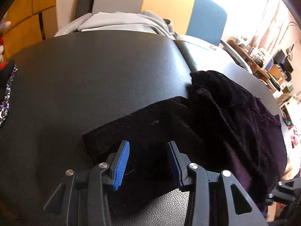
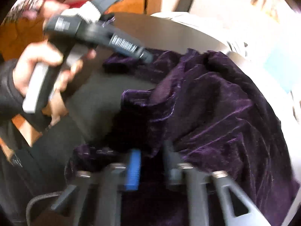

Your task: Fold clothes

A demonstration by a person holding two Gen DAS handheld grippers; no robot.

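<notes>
A dark purple velvet garment (image 1: pixel 235 113) lies crumpled on the black worktop (image 1: pixel 94 75), heaped toward the worktop's right side, with 1 flat rectangular part reaching out over the bare surface toward the near edge. The left hand-held gripper (image 1: pixel 148 162) hovers over that flat part with its 2 blue-padded fingers (image 1: pixel 122 165) spread apart; cloth shows between them, but they are not clenched on it. In the right wrist view, which is blurred by motion, the right hand-held gripper (image 2: pixel 150 167) sits over the bunched velvet (image 2: pixel 216 103) with a gap between its fingers and folds of cloth lying in and around that gap; whether it grips the fabric cannot be told. The same view shows a person's hand (image 2: pixel 43 66), in a black sleeve (image 2: pixel 7 94), wrapped around the left device's handle above the worktop's left part. A grey garment (image 1: pixel 120 22) rests at the worktop's far edge, and a patterned cloth (image 1: pixel 7 94) lies at its left edge.
</notes>
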